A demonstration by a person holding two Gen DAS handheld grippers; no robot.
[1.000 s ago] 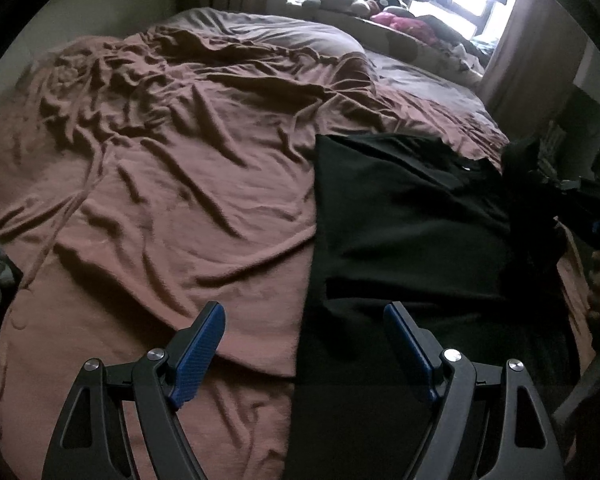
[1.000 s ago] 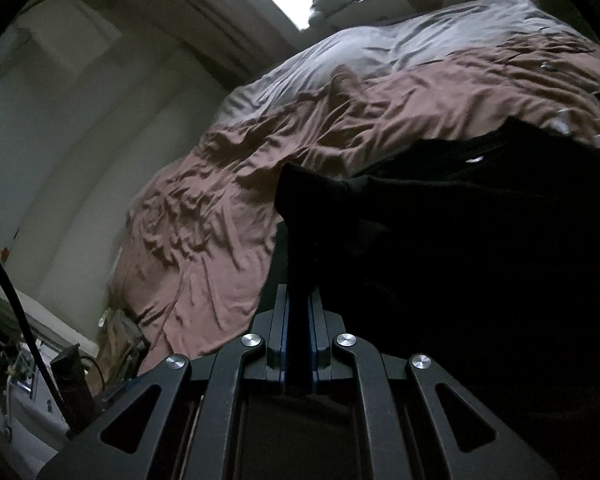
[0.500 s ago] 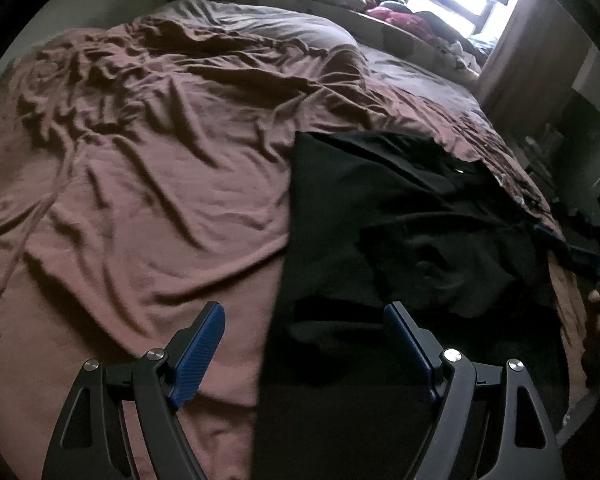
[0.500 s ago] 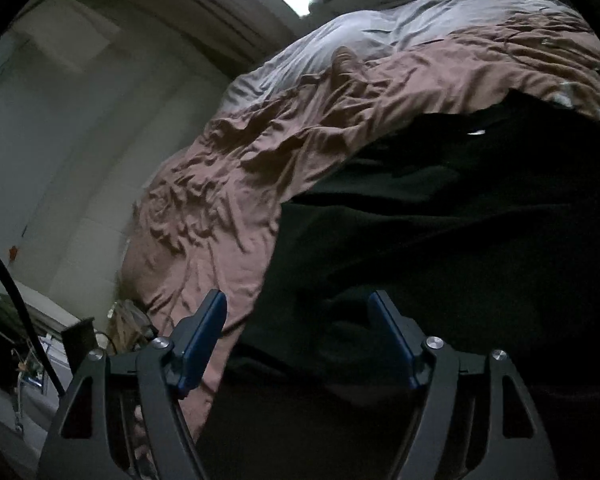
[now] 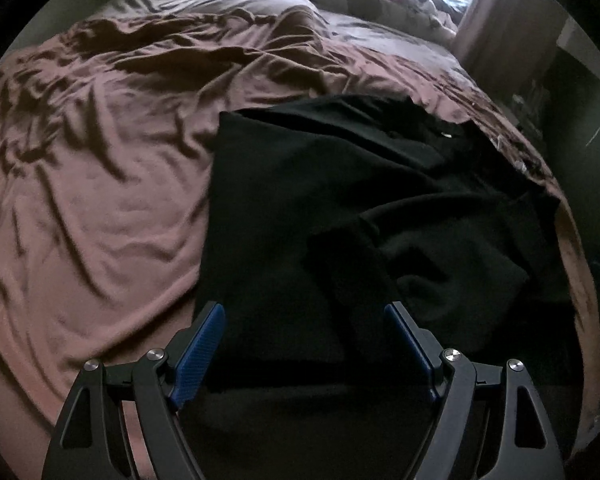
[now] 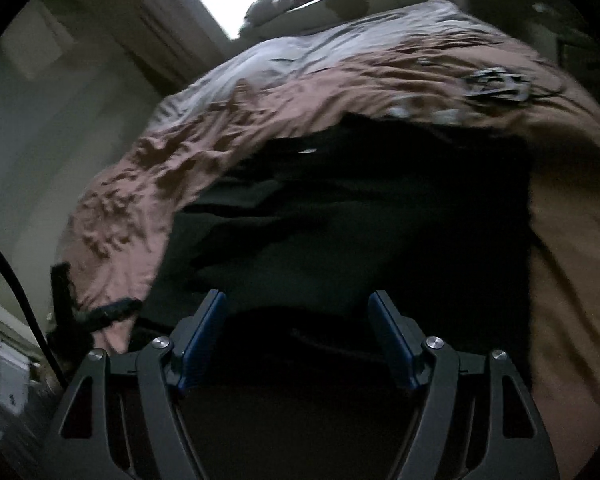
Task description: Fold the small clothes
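Brown, rumpled bedding (image 5: 100, 208) fills the left of my view and carries the black garment (image 5: 300, 208), which lies spread over the bed's near right part with one flap already turned inward, so I judge the fold is partly made. My left claw (image 5: 302, 344) hangs over its near edge, blue pads wide apart and holding nothing. My right claw (image 6: 296, 340) has just been opening; nothing sits between its pads, and the cloth lies flat below. No containers are in sight.
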